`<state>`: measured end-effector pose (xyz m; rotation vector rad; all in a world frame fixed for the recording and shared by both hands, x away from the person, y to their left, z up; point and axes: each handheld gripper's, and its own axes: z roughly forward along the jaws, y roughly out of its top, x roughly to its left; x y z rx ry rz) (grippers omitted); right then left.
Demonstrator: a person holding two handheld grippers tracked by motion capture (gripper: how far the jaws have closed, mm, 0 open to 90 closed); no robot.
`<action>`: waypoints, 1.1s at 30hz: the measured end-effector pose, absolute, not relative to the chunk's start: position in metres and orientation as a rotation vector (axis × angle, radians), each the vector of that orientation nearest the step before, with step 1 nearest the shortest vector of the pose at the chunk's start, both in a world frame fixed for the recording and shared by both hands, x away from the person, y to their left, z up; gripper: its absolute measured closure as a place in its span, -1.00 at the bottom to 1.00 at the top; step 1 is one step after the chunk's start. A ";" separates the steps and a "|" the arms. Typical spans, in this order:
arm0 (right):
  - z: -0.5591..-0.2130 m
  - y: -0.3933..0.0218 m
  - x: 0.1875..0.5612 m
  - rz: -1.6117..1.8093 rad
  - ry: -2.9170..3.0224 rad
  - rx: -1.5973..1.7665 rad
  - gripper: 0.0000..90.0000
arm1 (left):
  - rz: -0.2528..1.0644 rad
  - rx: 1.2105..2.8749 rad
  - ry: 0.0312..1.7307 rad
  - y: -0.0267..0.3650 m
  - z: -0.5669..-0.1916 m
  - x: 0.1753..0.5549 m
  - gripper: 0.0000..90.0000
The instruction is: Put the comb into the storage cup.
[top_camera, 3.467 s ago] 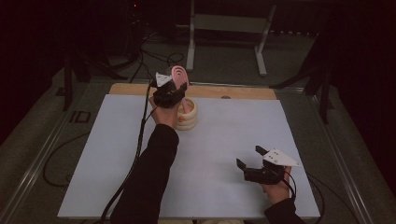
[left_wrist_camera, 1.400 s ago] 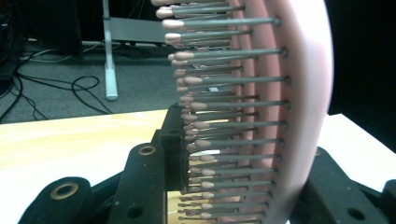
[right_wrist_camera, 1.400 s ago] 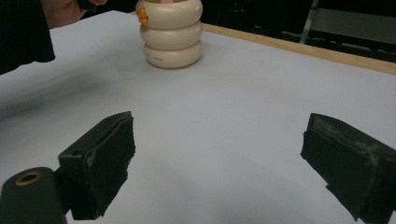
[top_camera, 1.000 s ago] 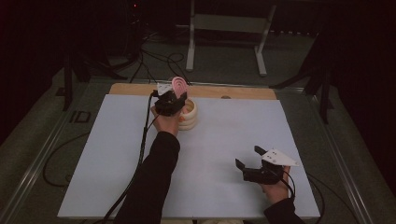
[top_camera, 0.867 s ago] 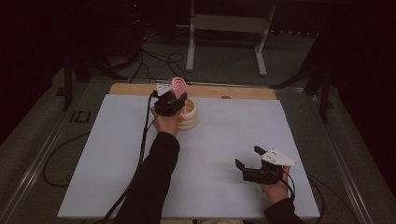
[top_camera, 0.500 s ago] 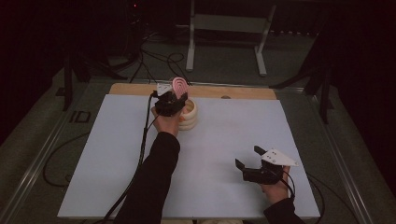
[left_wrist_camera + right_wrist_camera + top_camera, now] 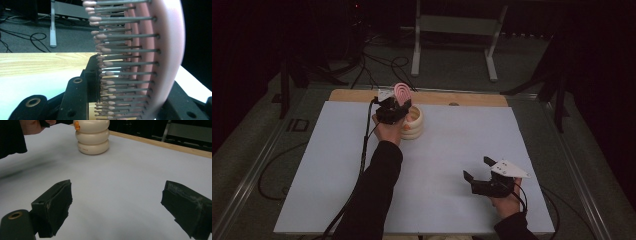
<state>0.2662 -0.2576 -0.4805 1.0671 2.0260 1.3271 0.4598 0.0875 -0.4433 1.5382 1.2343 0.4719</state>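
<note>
Since the frame a few seconds back, we see the left hand-held gripper (image 7: 396, 102) and the pink hairbrush (image 7: 402, 92) it carries pulled slightly nearer and more squarely over the cream holder (image 7: 413, 123); over the last second nothing shifts, and the right hand-held gripper (image 7: 479, 176) keeps its place throughout.

Starting at the left, the left hand-held gripper is clenched on the pink hairbrush, whose head rises above the jaws. In the left gripper view the pink hairbrush (image 7: 150, 60) stands edge-on between the black jaws, its grey bristles with pink tips pointing to that view's left. We judge it is held upright like this so that its handle end points down toward the holder's mouth, ready to drop in or freshly lifted out; which of the two we cannot tell. The left forearm stretches far across the white surface (image 7: 322, 165), sleeve straight, the hand just beside the holder's near-left side.

The cream holder, three stacked rounded rings with a small orange detail, stands near the far edge of the surface beside a wooden strip (image 7: 362, 95); in the right gripper view the cream holder (image 7: 92, 137) stands well apart from the jaws.

At the right, the right hand-held gripper is released, its jaws wide apart over bare white surface with nothing between them. It rests low near the person's edge, likely parked out of the way.
</note>
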 end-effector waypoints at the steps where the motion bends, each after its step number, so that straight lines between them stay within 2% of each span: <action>1: -0.481 -0.258 0.266 1.326 2.027 1.068 -0.80 | 0.471 1.539 1.234 0.088 -0.443 0.460 0.38; 33: -0.480 -0.258 0.266 1.325 2.025 1.070 -0.80 | 0.471 1.567 1.250 0.098 -0.443 0.463 0.32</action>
